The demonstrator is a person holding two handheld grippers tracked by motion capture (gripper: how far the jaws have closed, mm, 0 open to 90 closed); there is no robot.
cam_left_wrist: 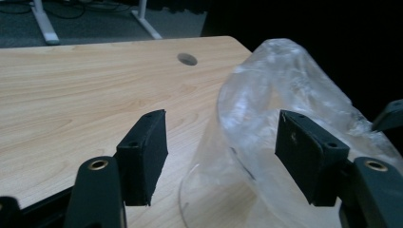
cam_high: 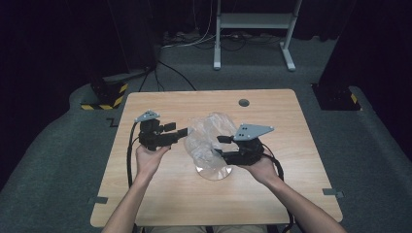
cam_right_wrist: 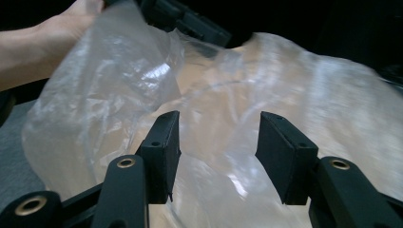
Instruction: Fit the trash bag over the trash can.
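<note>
Desk (cam_high: 160, 194): pale wood, one cable hole (cam_high: 244, 103) near the far edge. It carries a single item.

Clear plastic bag (cam_high: 210, 141): sits about mid-desk, slightly nearer the person's edge than the far edge, crumpled and standing puffed up. A round clear rim or base (cam_high: 214, 172) shows at its near end, flat on the wood; I cannot tell whether this is a separate object inside the bag.

Right gripper (cam_high: 221, 145): comes in from the right-edge side, jaws spread apart, film between and behind them in the right gripper view (cam_right_wrist: 216, 156), not pinched.

Left gripper (cam_high: 183, 131): comes in from the left-edge side, jaws likewise spread wide. In the left gripper view (cam_left_wrist: 221, 159) the bag's edge stands between the jaws, untouched as far as I can see.

Risks, as judged:
- Film is thin and slippery; a close on a single loose layer may slip out or catch only a fold.
- Both tools pulling opposite ways could stretch or tear the bag.
- Nothing anchors the bag; a nudge from either jaw may slide it toward the near edge.
- Glare hides the mouth, so a jaw could close on the wrong layer.
</note>
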